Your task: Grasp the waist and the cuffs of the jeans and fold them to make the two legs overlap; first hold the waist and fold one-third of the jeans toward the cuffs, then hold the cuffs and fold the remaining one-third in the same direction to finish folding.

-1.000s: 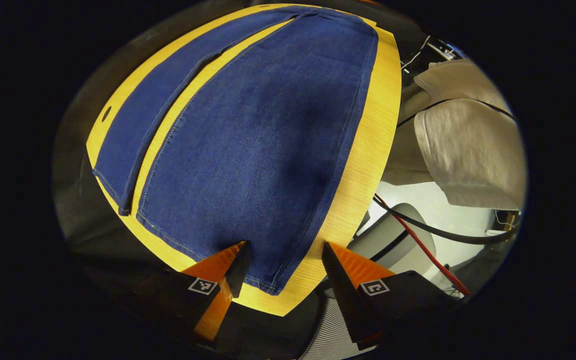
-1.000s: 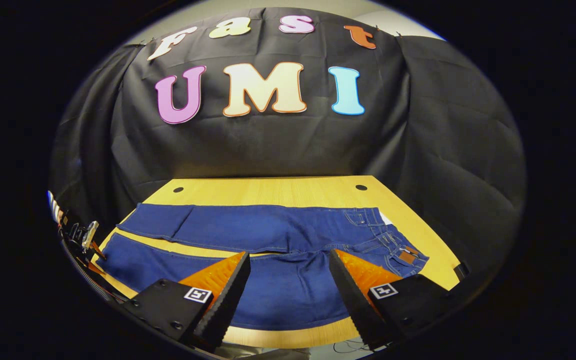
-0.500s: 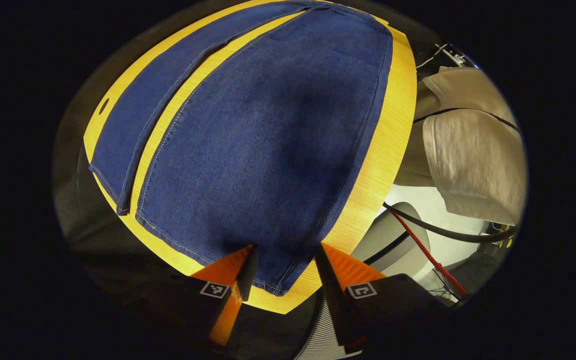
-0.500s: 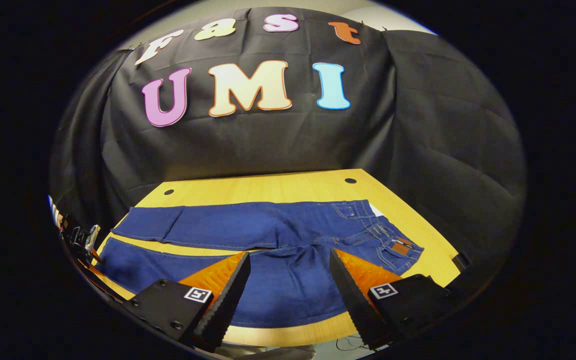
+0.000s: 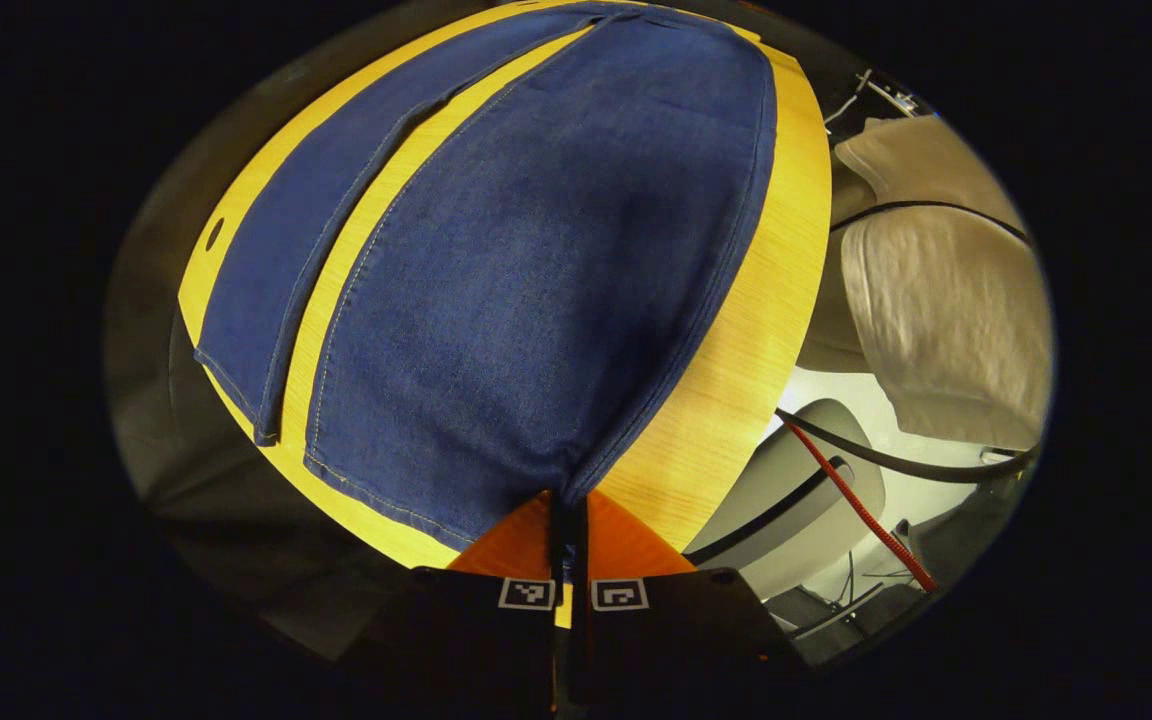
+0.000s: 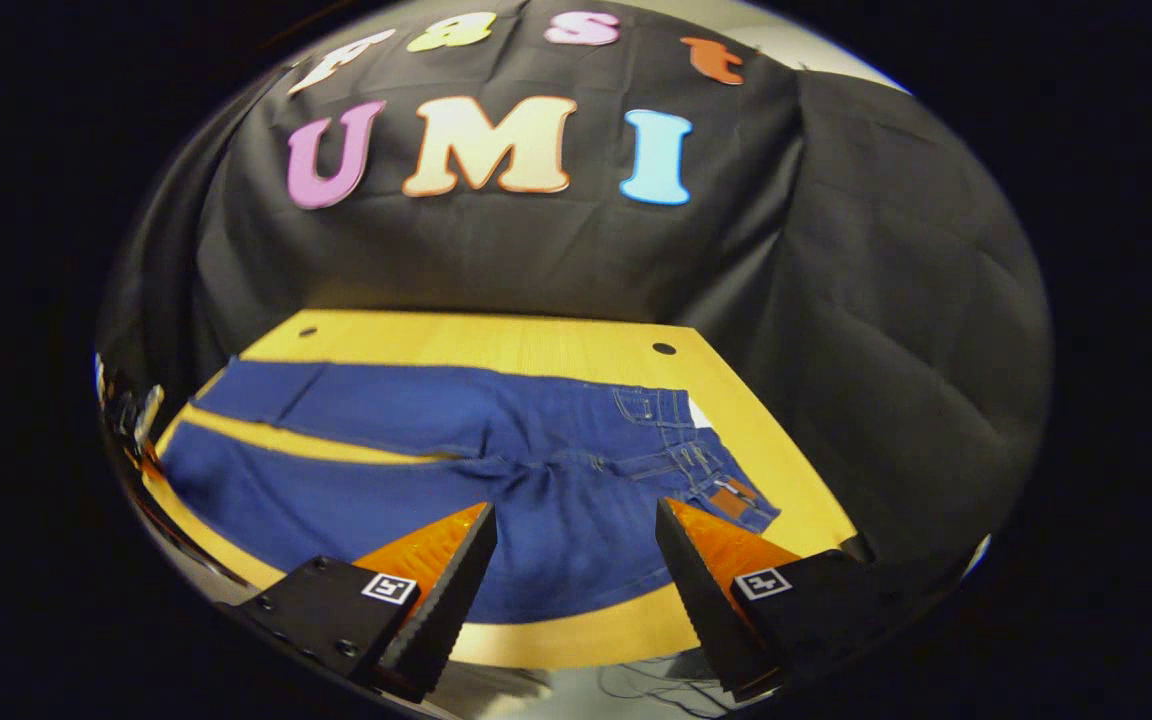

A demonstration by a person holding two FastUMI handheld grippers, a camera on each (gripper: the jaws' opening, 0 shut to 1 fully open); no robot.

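Note:
Dark blue jeans (image 5: 536,260) lie flat on a yellow wooden table (image 5: 756,320), the two legs spread apart with a strip of table between them. In the left gripper view, my left gripper (image 5: 568,520) is shut on the corner of the near leg's cuff at the table's edge. In the right gripper view, the jeans (image 6: 436,450) stretch across the table with the waist (image 6: 706,460) to the right. My right gripper (image 6: 576,570) hangs open above the near leg, close to the seat, with nothing between its fingers.
A person's light sleeve (image 5: 946,300) shows to the right of the table in the left gripper view, with a chair (image 5: 806,500) and cables (image 5: 866,510) below it. Black cloth (image 6: 536,260) walls the table's far side. Two small holes (image 6: 664,349) mark the tabletop.
My left gripper has closed from open onto the cuff corner. The right gripper has shifted slightly, staying open above the near leg.

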